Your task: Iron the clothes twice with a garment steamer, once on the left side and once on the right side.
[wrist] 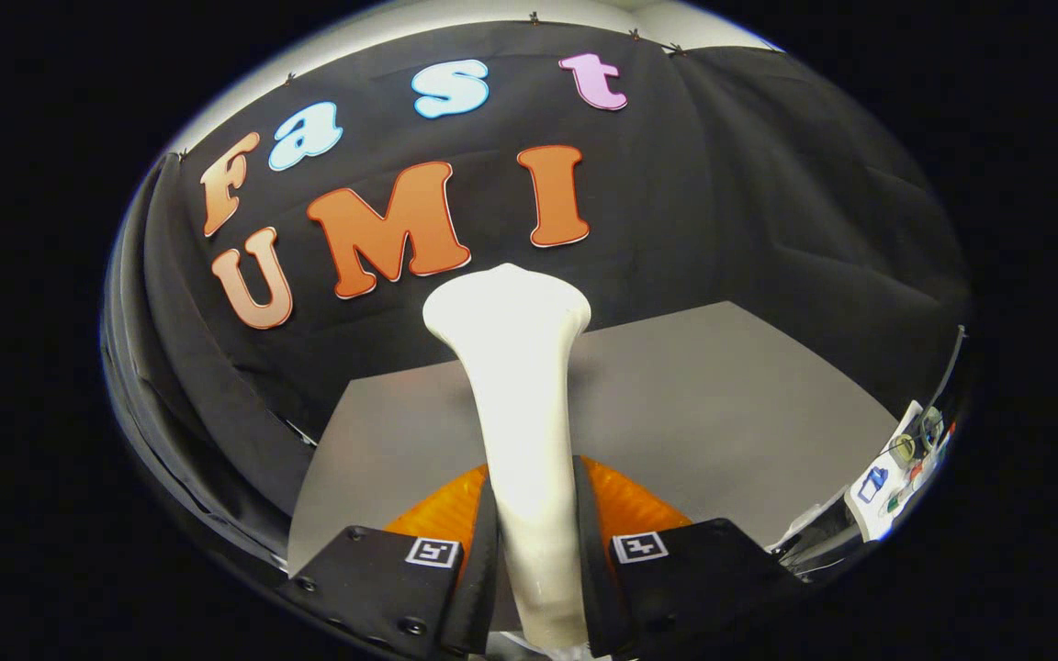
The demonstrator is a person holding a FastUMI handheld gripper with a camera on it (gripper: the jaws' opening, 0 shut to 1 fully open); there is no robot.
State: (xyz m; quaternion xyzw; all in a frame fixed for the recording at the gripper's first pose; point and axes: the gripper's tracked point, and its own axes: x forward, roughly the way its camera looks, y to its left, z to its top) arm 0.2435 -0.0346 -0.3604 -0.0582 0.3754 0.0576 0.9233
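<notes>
A white garment steamer (522, 404) stands up between my two black fingers (472, 560), its flared head pointing away toward the booth's back wall. My gripper (534, 551) is shut on the steamer's handle, with both pads pressed against its sides. An orange garment (625, 505) lies on the grey table directly under the fingers, showing on both sides of the handle. Most of the garment is hidden by the fingers and the steamer.
The grey table (722, 404) stretches ahead and to the right of the steamer. Its far edge meets the black cloth wall. A white stand with small coloured items (901, 459) sits past the table's right edge.
</notes>
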